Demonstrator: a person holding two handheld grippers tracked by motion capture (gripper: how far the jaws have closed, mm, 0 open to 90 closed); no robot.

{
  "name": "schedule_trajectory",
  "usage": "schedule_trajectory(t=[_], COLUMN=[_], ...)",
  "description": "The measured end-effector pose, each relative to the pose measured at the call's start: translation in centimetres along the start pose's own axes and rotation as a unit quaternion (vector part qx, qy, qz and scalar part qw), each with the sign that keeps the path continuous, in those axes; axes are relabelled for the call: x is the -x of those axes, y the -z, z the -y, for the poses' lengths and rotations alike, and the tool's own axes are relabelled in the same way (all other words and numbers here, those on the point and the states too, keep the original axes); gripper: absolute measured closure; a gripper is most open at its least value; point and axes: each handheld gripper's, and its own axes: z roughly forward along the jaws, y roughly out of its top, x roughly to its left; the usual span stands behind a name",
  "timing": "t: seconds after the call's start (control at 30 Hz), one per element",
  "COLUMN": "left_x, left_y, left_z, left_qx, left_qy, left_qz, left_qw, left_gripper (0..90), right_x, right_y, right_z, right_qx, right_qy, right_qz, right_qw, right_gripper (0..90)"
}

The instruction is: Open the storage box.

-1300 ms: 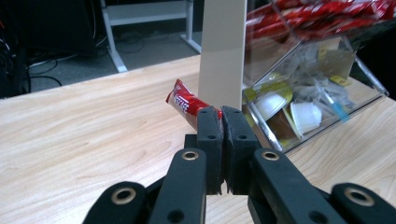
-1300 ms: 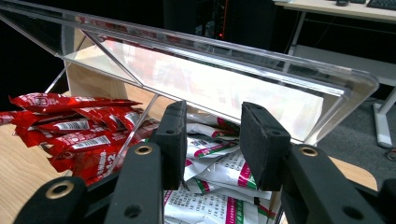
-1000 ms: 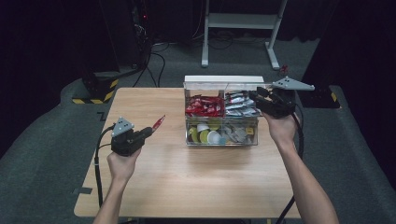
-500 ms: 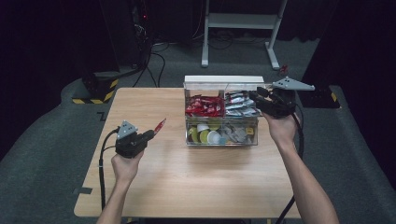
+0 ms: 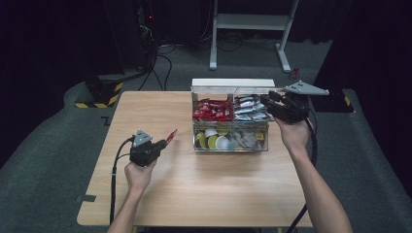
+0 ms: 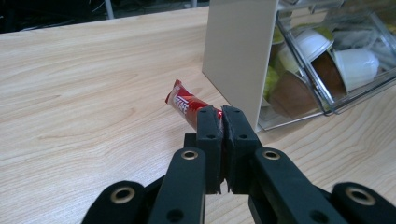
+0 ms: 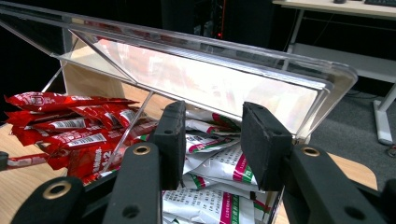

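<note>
Left gripper (image 6: 222, 122) is clamped tight on a red coffee stick sachet (image 6: 185, 106), holding it just above the wooden table (image 5: 233, 184), close to the left wall of the clear organiser box (image 5: 230, 145). Right gripper (image 7: 210, 140) hovers jaws apart over the white-and-green sachets (image 7: 219, 186) in the box's back right compartment, with red sachets (image 7: 65, 126) next door and the lid (image 7: 201, 79) raised.

Bright overhead light — dark surroundings — glare on lid (image 7: 210, 84).
</note>
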Motion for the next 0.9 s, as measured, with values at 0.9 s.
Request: schedule_trajectory(t=[0.9], left_x=[-0.1], left_y=[-2.6], left_z=[2.5], left_qx=[-0.038], left_qy=[0.008], left_qz=[-0.005], left_qw=[0.9992], left_gripper=[84.0], right_x=[0.0], right_y=[0.0], right_z=[0.0], right_qx=[-0.002], right_qy=[0.000], right_qz=[0.000], right_qw=[1.0000], right_gripper=[60.2])
